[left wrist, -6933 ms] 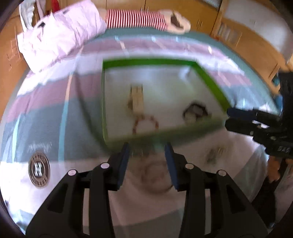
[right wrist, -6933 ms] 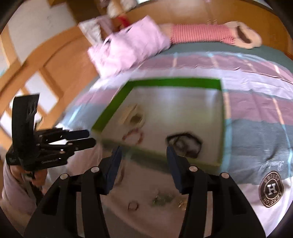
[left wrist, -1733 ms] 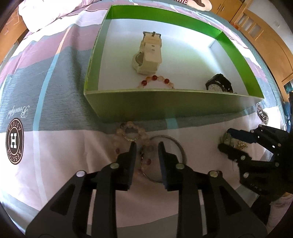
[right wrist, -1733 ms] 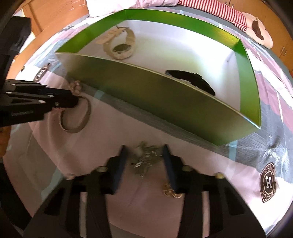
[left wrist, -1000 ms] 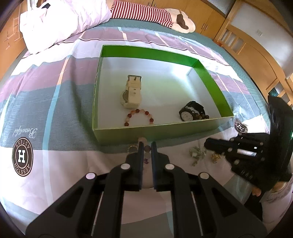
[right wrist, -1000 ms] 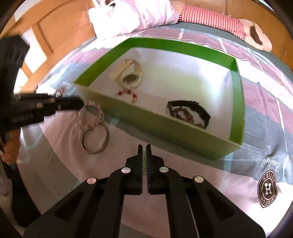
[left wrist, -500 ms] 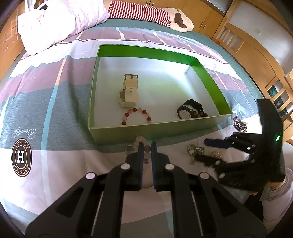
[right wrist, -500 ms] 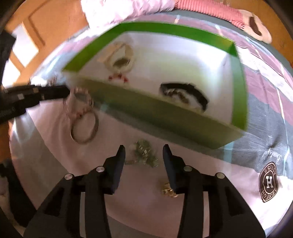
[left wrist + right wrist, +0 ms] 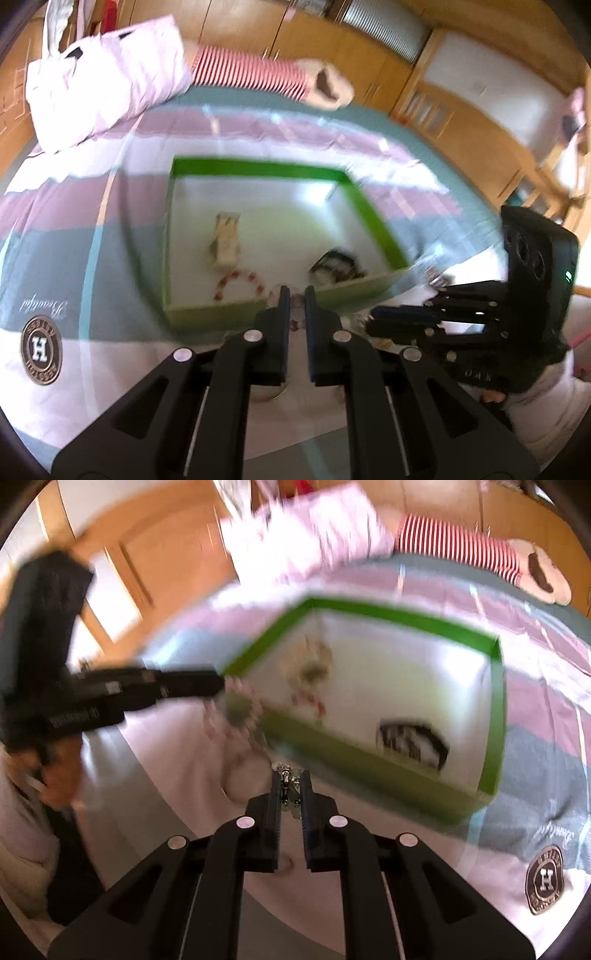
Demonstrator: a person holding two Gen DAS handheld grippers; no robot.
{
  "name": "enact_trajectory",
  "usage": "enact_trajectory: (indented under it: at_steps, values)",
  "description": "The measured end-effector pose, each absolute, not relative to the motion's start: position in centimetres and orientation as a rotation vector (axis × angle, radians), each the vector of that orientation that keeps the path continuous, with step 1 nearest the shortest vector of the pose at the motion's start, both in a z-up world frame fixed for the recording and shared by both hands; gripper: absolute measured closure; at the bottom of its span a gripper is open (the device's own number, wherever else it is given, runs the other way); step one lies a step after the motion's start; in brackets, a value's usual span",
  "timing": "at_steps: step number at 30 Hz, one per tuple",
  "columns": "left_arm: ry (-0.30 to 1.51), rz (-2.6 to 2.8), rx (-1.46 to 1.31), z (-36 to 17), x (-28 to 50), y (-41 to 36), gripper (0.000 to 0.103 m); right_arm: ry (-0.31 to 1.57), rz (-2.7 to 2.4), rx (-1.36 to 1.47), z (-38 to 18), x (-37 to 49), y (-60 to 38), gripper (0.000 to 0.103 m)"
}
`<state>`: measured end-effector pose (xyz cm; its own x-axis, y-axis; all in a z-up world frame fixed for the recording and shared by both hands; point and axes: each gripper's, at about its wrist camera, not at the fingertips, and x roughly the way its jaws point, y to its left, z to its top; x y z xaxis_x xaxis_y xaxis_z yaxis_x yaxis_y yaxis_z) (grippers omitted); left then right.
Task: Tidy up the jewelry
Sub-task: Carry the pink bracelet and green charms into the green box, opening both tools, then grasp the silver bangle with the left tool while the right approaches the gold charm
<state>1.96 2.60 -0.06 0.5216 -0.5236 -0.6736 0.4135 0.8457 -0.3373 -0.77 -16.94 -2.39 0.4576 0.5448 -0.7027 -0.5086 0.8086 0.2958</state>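
- Right wrist view: silver chain (image 9: 287, 783) is pinched in the right tool (image 9: 287, 775), whose jaws just closed on it, lifted off the bed (image 9: 535, 716) before the green box (image 9: 369, 753).
- Left tool (image 9: 294, 291) clenched on the pale bead bracelet (image 9: 236, 705), raised since a second ago.

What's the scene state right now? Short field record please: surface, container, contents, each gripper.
surface: striped bedspread
container: green box, open top, white floor
box contents: cream watch, red bead bracelet, black watch
left gripper: shut on pale bead bracelet, which hangs at the box's near left corner
right gripper: jaws have just closed; shut on silver chain piece
image quality: both views motion-blurred
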Motion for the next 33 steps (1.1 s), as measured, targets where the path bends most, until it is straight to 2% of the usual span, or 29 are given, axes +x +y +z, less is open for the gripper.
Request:
enact_trajectory:
  at_steps: [6,19,20,21,22,23,27,28,32,33]
  values:
    - [0.724,-0.586,-0.24,2.8,2.5,3.3,0.095,0.723,0.572,0.178,0.3,1.3,-19.3,0.093]
    - [0.833,-0.41,-0.195,-1.4,7.2,3.4,0.095,0.854,0.393,0.204,-4.3,4.7,-21.0,0.093]
    - [0.832,-0.402,-0.194,-1.5,7.2,3.5,0.093,0.854,0.386,0.203,-4.2,4.6,-21.1,0.09]
    - [0.83,-0.398,-0.195,-1.5,7.1,3.6,0.081,0.855,0.384,0.207,-4.2,4.5,-21.2,0.085]
    - [0.829,-0.4,-0.201,-1.6,7.1,3.6,0.069,0.855,0.385,0.219,-4.0,4.5,-21.3,0.071]
    - [0.827,-0.398,-0.204,-1.6,7.1,3.7,0.068,0.849,0.386,0.231,-3.8,4.4,-21.5,0.062]
    - [0.839,-0.42,-0.177,-1.4,6.4,3.5,0.067,0.844,0.411,0.249,-2.8,3.6,-22.0,0.061]
    - [0.846,-0.426,-0.173,-1.4,6.2,3.4,0.063,0.846,0.419,0.253,-2.6,3.3,-22.1,0.06]
    - [0.887,-0.459,-0.146,-1.6,4.0,3.3,0.052,0.872,0.446,0.243,-2.3,1.8,-21.9,0.039]
    - [0.912,-0.457,-0.11,-2.0,3.3,3.0,0.048,0.887,0.459,0.229,-2.3,1.5,-21.7,0.038]
